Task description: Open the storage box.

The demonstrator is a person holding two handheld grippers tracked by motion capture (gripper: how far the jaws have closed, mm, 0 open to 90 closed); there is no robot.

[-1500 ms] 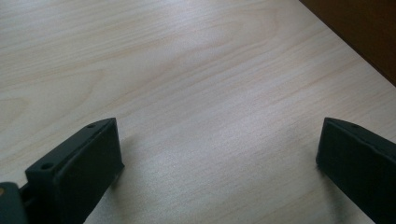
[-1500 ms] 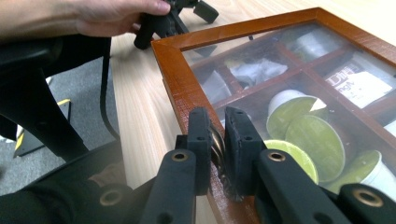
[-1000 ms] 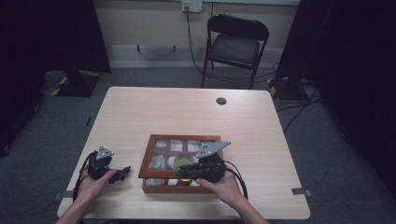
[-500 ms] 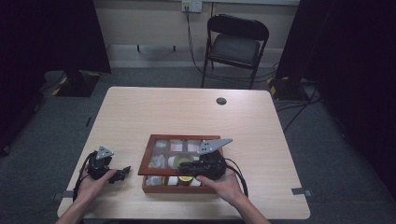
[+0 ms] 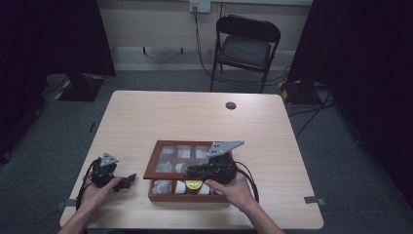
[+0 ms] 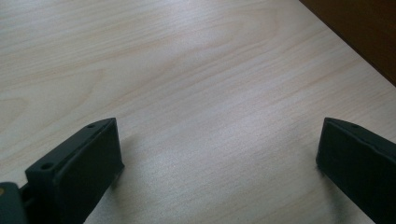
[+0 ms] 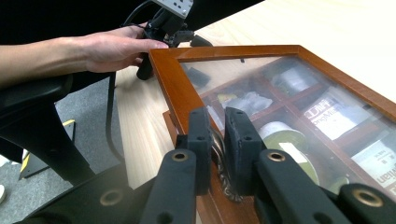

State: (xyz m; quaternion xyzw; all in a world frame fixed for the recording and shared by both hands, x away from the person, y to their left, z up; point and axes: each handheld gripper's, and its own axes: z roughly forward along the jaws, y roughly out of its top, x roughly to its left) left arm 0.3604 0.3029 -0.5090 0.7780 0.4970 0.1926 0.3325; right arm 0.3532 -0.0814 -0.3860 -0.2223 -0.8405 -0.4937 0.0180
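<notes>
Right tongs (image 7: 215,140) clamped metal handle (image 7: 219,154) on red-brown wooden box's glass lid (image 7: 285,100), lid raised; left tongs (image 6: 219,163) wide open, empty, on surface (image 6: 187,70).

Through the glass lid, a white packet (image 7: 332,117) in the wooden box (image 7: 173,88) reads roughly "Dilmah"; other packet print is unreadable.

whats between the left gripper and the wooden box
Only bare table between the left gripper and the wooden box, seen in the high view.

A recording studio or lab (black curtains (image 5: 48,34), taped floor (image 5: 311,200)).
</notes>
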